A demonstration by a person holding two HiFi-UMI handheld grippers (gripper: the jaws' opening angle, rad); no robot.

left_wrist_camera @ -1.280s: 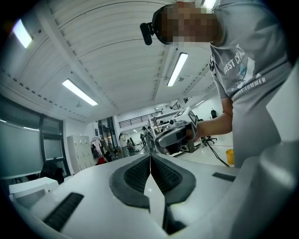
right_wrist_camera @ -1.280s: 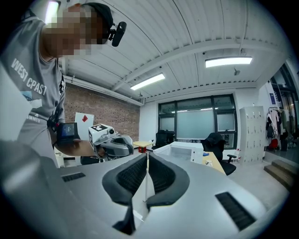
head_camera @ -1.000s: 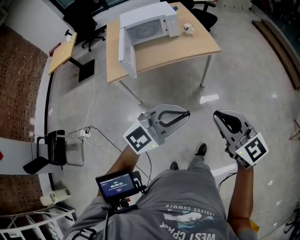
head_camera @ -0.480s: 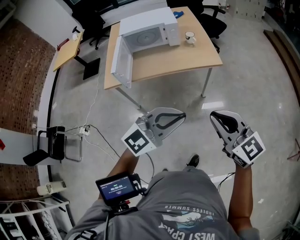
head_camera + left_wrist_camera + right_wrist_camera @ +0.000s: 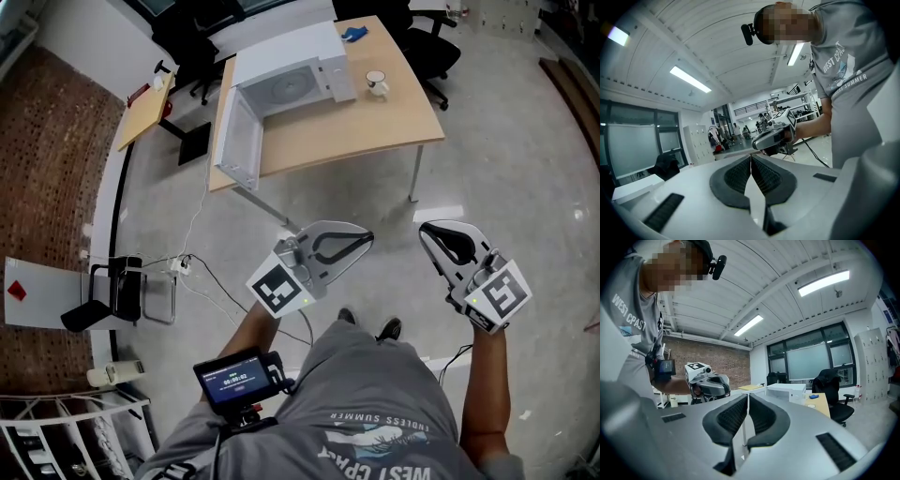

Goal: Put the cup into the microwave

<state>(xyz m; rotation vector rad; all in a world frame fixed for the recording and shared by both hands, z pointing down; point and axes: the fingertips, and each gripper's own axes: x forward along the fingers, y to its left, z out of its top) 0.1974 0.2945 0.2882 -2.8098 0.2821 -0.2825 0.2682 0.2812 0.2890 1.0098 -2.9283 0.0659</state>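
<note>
cup (image 5: 376,83) nr table (image 5: 375,122) rt edge | microwave (image 5: 291,61) door (image 5: 234,141) open at lt edge

Microwave (image 5: 295,70): white. Cup (image 5: 376,82): white. Table (image 5: 375,122): light wood top, grey legs. Small item (image 5: 353,35) at its far edge: blue. Left gripper (image 5: 368,238) and right gripper (image 5: 425,229): pale grey shells, black ribbed pads, black-and-white square markers. Floor (image 5: 506,150): glossy grey. Wall (image 5: 47,159): red-brown brick pattern. Shirt (image 5: 375,422): grey, white lettering.
</note>
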